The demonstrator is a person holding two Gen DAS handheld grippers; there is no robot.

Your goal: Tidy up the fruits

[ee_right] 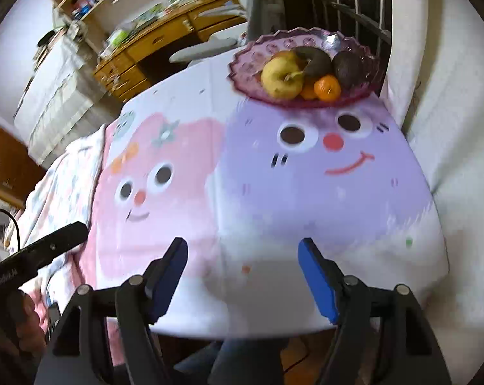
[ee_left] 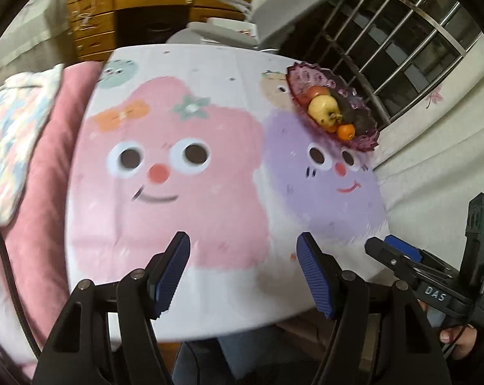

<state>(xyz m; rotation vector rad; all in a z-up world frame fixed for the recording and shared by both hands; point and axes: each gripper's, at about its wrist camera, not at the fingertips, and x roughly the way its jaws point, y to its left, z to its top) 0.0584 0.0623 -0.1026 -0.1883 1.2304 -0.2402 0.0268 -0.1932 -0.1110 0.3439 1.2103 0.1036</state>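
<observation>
Here, nearest the cameras: left tongs (ee_left: 243, 269) released, blue pads apart, nothing between them, over the near edge of the counter (ee_left: 210, 295). Right tongs (ee_right: 243, 272) likewise released and empty, over the same near edge. In the left view the right tongs show at lower right, with a hand (ee_left: 460, 340) on the grip.

The counter carries a printed cloth (ee_right: 274, 211): a pink cartoon face on the left, a purple one on the right. The cloth between the tongs and the bowl is bare; nothing stands in the path.

Left of the counter: a pink cushion (ee_left: 49, 199) and a floral fabric (ee_left: 11, 141) beside it.

Far right corner of the counter: a purple scalloped bowl (ee_right: 242, 70), on the top of the purple face. Inside it: a yellow apple (ee_right: 280, 78) at front left, an orange (ee_right: 328, 88) touching it at front, two dark avocados (ee_right: 347, 67) behind, a red-orange fruit (ee_left: 315, 91) at back, partly hidden. All fruit seen lies in the bowl.

Beyond: a grey chair (ee_left: 274, 9), a wooden desk (ee_left: 129, 9) with drawers, and a barred window (ee_left: 418, 32) at right.
</observation>
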